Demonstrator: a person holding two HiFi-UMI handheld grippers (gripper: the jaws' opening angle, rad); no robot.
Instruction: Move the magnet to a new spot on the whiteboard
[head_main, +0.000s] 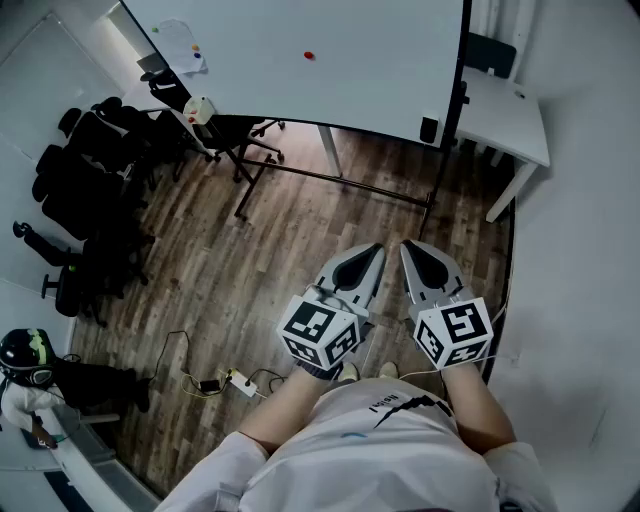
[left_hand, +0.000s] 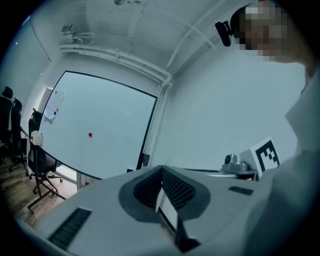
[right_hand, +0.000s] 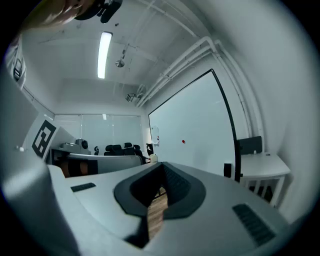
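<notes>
Red magnet (head_main: 308, 54) sits top centre on the whiteboard (head_main: 380, 85), untouched. Left gripper (head_main: 376, 250) and right gripper (head_main: 408, 246) are closed and empty. Next, I judge: approach and open.

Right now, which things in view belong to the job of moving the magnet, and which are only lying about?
For the job:
- red magnet
- whiteboard
- left tongs and right tongs, both shut and empty

Lying about:
- office chairs
- white desk
- power strip
</notes>
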